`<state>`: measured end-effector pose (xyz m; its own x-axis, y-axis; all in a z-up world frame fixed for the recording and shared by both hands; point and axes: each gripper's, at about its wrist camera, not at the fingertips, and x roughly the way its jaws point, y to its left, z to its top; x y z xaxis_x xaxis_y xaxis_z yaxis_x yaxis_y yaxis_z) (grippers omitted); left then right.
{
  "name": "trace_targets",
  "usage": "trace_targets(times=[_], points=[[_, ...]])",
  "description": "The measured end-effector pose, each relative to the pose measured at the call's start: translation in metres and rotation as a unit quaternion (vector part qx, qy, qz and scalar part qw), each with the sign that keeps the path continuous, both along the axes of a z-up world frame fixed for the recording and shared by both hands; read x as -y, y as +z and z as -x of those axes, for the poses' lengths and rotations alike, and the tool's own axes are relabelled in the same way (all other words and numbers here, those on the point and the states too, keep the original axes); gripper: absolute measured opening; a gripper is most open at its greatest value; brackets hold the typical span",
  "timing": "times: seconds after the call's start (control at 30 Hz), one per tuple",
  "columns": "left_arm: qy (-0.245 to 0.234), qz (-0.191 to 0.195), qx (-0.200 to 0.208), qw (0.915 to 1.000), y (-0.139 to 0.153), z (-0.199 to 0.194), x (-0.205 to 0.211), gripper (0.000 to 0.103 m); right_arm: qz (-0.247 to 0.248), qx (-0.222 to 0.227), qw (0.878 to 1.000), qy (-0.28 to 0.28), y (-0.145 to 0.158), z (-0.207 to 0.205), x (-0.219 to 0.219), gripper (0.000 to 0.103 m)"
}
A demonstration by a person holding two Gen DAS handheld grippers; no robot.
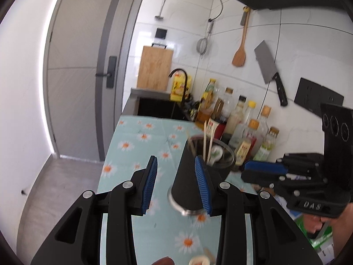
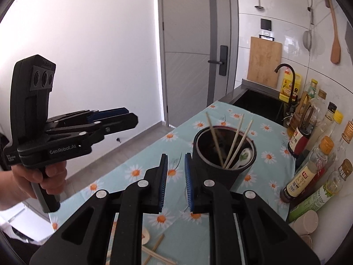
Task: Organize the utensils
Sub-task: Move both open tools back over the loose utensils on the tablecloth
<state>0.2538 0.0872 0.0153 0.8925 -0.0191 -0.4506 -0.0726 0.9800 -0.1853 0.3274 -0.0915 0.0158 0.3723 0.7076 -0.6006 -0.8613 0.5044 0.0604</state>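
A black utensil holder (image 2: 222, 154) stands on the daisy-print cloth (image 2: 141, 172); it also shows in the left wrist view (image 1: 198, 172). It holds three wooden chopsticks (image 2: 236, 143) and a white ceramic spoon (image 2: 243, 158). My right gripper (image 2: 175, 176) is open and empty, just left of the holder and above the cloth. My left gripper (image 1: 176, 183) is open and empty, held above the cloth with the holder behind its right finger; it also shows in the right wrist view (image 2: 123, 117). Loose chopsticks (image 2: 154, 251) and a white spoon (image 2: 145, 236) lie on the cloth near the front edge.
Sauce and oil bottles (image 2: 308, 154) line the tiled wall to the right. A black sink (image 2: 260, 103) with a tap lies beyond the cloth, a wooden cutting board (image 2: 264, 61) behind it. A cleaver (image 1: 267, 66), wooden spatula (image 1: 240, 53) and strainer hang on the wall. A grey door (image 2: 187, 50) stands left.
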Motion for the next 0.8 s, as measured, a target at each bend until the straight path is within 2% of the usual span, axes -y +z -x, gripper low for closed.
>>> trace_targets(times=[0.23, 0.37, 0.5, 0.7, 0.8], points=[[0.018, 0.025, -0.025, 0.9992, -0.024, 0.045, -0.010, 0.034, 0.060, 0.002, 0.998, 0.031, -0.020, 0.016, -0.008, 0.017], [0.025, 0.040, -0.042, 0.9980, -0.041, 0.064, -0.013, 0.034, 0.102, 0.002, 0.993, 0.066, -0.033, 0.026, -0.014, 0.017], [0.029, 0.063, -0.055, 0.9961, -0.056, 0.081, -0.014, 0.034, 0.171, 0.003, 0.978, 0.116, -0.051, 0.039, -0.026, 0.017], [0.017, 0.100, -0.074, 0.9921, -0.074, 0.098, -0.013, 0.034, 0.238, -0.005, 0.957, 0.168, -0.075, 0.050, -0.038, 0.017], [0.008, 0.115, -0.087, 0.9896, -0.083, 0.104, -0.012, 0.034, 0.253, -0.014, 0.950, 0.184, -0.085, 0.053, -0.043, 0.017]])
